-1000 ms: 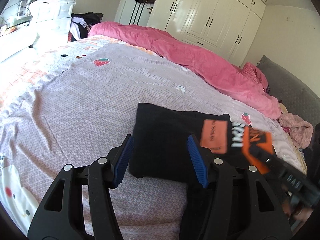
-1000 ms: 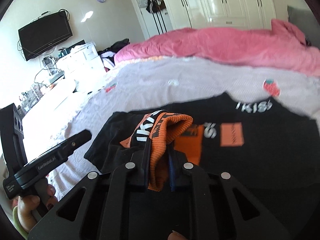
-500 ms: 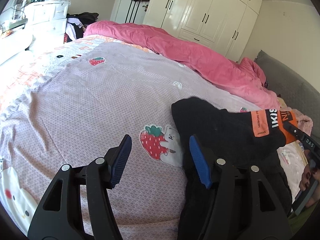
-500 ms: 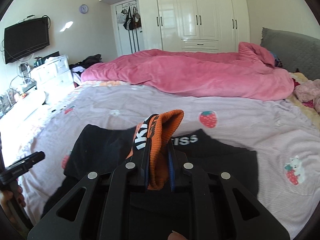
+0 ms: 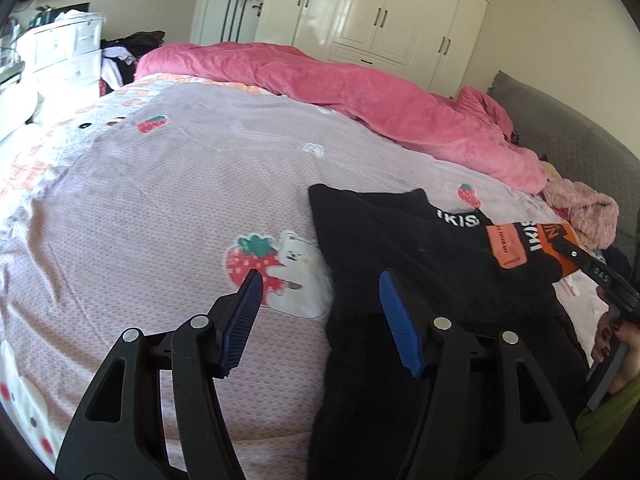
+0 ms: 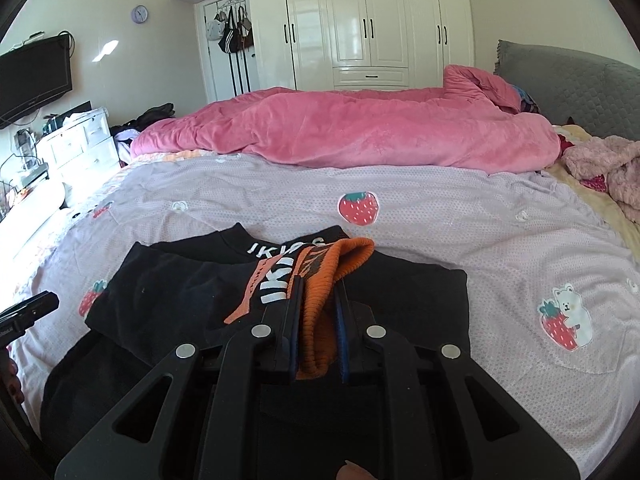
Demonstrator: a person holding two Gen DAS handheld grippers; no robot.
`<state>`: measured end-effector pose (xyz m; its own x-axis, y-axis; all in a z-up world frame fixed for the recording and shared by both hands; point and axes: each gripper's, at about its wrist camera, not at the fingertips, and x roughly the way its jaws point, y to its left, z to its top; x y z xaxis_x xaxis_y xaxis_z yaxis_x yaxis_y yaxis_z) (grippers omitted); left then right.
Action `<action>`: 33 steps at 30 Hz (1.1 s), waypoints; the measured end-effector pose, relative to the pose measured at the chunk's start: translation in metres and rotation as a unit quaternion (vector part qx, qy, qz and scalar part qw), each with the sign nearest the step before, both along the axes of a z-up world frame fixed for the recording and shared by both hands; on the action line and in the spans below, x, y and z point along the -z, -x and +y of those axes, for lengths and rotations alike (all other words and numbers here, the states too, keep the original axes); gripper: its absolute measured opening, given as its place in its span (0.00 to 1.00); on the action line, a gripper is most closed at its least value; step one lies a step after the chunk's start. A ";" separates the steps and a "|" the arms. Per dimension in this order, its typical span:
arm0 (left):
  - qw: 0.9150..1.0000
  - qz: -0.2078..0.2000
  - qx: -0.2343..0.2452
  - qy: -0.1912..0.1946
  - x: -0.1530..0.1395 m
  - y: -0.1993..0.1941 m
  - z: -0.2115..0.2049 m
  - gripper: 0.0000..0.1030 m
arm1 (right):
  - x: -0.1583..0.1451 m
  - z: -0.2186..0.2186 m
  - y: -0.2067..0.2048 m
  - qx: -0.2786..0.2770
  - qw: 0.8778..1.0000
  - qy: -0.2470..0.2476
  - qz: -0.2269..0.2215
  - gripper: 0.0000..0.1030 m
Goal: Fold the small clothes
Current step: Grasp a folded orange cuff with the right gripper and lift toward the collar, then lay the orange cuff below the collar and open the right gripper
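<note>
A black sweater (image 5: 404, 248) with white lettering and orange patches lies on the lilac bed sheet (image 5: 168, 184), hanging over the near edge. My left gripper (image 5: 320, 280) is open and empty above the sweater's left edge. My right gripper (image 6: 318, 286) is shut on the sweater's orange ribbed cuff (image 6: 336, 268), holding the sleeve over the black body (image 6: 168, 300). The right gripper also shows at the right edge of the left wrist view (image 5: 588, 264), gripping the orange cuff (image 5: 556, 244).
A pink duvet (image 6: 352, 132) lies across the far side of the bed. A pink fluffy garment (image 6: 604, 168) sits at the right by the grey headboard (image 6: 572, 80). White drawers (image 6: 76, 140) stand left, white wardrobes (image 6: 372, 24) behind.
My right gripper has carried the orange cuff to the right and laid the sleeve across the sweater body. The sweater has shifted right on the sheet, uncovering a strawberry print. My left gripper has stayed open.
</note>
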<state>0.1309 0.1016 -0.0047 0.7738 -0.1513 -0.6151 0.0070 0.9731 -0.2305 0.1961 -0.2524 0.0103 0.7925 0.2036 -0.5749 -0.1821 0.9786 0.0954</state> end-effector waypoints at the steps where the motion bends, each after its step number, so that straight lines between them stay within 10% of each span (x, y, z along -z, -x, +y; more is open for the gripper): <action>1: 1.000 0.001 0.005 -0.002 0.000 -0.001 -0.004 0.51 | 0.002 -0.001 0.000 0.000 1.000 -0.001 0.000 0.13; 12: 0.997 0.014 0.065 -0.025 -0.014 -0.044 -0.067 0.51 | 0.012 -0.014 0.002 -0.001 1.000 -0.003 -0.003 0.13; 20: 0.991 0.061 0.102 -0.061 0.028 -0.078 -0.097 0.51 | 0.022 -0.025 0.000 0.025 0.999 0.022 0.015 0.16; 33: 0.990 0.072 0.103 -0.057 0.041 -0.077 -0.095 0.52 | 0.050 -0.061 -0.017 0.059 0.988 -0.087 0.114 0.50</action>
<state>0.2075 0.0070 -0.0458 0.6372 -0.2196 -0.7387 0.1828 0.9743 -0.1319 0.2133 -0.3134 -0.0397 0.6712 0.2296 -0.7049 -0.0225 0.9567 0.2902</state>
